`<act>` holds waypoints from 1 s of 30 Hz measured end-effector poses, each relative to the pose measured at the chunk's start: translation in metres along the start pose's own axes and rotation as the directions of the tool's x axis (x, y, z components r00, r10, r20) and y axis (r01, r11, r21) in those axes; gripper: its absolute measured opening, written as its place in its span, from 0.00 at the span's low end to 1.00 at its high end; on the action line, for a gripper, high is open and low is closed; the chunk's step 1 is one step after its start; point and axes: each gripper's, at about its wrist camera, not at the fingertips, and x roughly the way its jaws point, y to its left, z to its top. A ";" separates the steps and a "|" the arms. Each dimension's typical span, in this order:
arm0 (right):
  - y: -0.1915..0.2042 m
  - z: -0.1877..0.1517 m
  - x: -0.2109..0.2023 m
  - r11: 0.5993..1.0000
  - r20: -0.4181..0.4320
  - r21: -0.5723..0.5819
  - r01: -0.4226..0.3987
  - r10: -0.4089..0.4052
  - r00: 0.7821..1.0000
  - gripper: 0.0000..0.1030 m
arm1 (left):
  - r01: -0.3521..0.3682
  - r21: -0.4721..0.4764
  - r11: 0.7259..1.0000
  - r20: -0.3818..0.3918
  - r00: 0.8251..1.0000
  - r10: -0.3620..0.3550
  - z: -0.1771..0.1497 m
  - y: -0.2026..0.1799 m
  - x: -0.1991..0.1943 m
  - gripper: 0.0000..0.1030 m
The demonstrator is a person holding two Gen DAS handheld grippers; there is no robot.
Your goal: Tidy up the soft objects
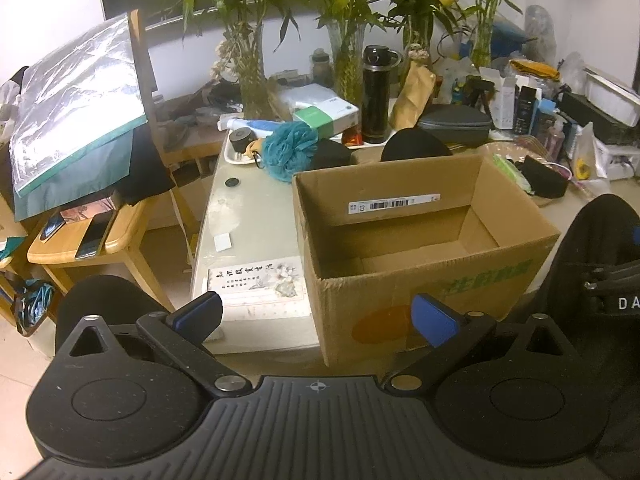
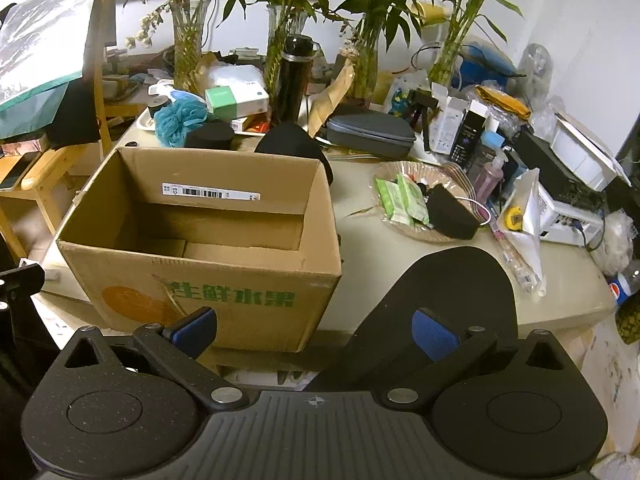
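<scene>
An open cardboard box [image 1: 500,276] [image 2: 240,280] stands empty on the pale table [image 1: 248,216]. Behind it lie a teal mesh bath puff [image 1: 290,150] [image 2: 180,120], a round black foam piece [image 1: 330,154] [image 2: 210,136] and a domed black foam piece [image 1: 416,144] [image 2: 292,140]. Another black sponge [image 2: 452,212] rests in a shallow plate [image 2: 400,168] to the right of the box. My left gripper [image 1: 316,316] is open before the box's left front corner, holding nothing. My right gripper [image 2: 316,332] is open at the right front corner, also holding nothing. A large black rounded shape [image 2: 452,292] rises behind its right finger.
A black bottle [image 1: 376,92], glass vases of bamboo [image 2: 188,44], a grey zip case [image 2: 372,132] and small cartons crowd the table's back and right. A wooden stool [image 1: 92,236] with phones stands left of the table. A second black rounded shape [image 1: 100,300] sits low left.
</scene>
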 end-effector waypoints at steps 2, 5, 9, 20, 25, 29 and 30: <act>-0.001 0.001 0.002 1.000 -0.004 0.000 0.000 0.000 1.000 1.00 | 0.003 0.000 1.000 -0.002 1.000 -0.003 0.002 0.000 0.001 1.00; 0.000 0.002 0.005 1.000 -0.009 -0.002 -0.001 0.001 1.000 1.00 | 0.006 -0.002 1.000 -0.009 1.000 -0.006 0.005 0.000 0.005 1.00; 0.001 0.006 0.009 1.000 -0.012 -0.007 -0.001 0.001 1.000 1.00 | -0.001 -0.010 1.000 -0.006 1.000 0.001 0.009 -0.001 0.008 1.00; 0.007 0.010 0.014 0.999 -0.009 -0.032 -0.003 0.003 1.000 1.00 | -0.048 -0.023 0.999 0.013 0.999 0.048 0.014 0.000 0.010 1.00; 0.007 0.011 0.017 0.999 -0.017 -0.033 -0.001 0.001 1.000 1.00 | -0.061 -0.028 0.998 0.000 0.998 0.061 0.017 0.002 0.012 1.00; 0.004 0.011 0.021 1.000 -0.023 -0.022 -0.006 0.005 1.000 1.00 | -0.067 -0.027 0.997 -0.009 0.998 0.067 0.021 0.001 0.016 1.00; 0.003 0.011 0.023 1.000 -0.027 -0.018 -0.008 0.008 1.000 1.00 | -0.067 -0.027 0.997 -0.012 0.998 0.067 0.022 0.001 0.017 1.00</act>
